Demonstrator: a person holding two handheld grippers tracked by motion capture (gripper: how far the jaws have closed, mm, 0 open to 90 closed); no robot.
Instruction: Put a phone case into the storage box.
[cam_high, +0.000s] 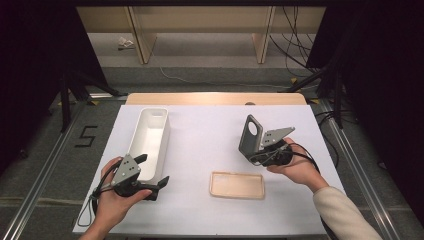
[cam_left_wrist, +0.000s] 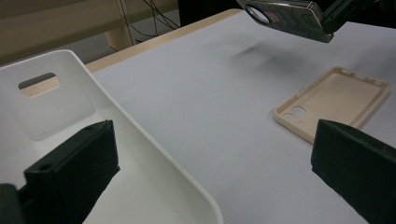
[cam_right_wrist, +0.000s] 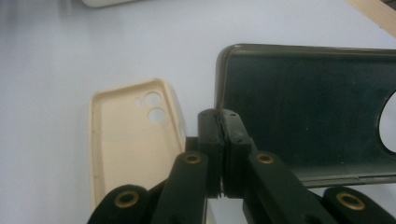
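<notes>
Nearest me, the left gripper (cam_high: 151, 175) waits with jaws wide apart over the white bin (cam_high: 150, 142). Farther out, the right gripper (cam_high: 263, 151) pinches 1 dark phone case (cam_high: 250, 135) aloft; carrying it across to the bin seems next, past the beige case (cam_high: 237, 185) lying flat.

White-topped table (cam_high: 210, 220) fills the middle of the high view, with a light wood edge strip (cam_high: 215, 98) along its far side. Grey floor (cam_high: 30, 165) all round. A black "5" marking (cam_high: 86, 136) sits on the floor at left centre. Metal rails (cam_high: 40, 170) run diagonally down both sides of the frame. Top centre: pale wooden shelving (cam_high: 200, 20) with upright panels. Black cables (cam_high: 295, 45) hang and trail at upper right, a white cable (cam_high: 190, 80) lies on the floor below the shelving. Black curtains (cam_high: 380, 75) darken the upper left and right. Lighting even, soft shadows.
</notes>
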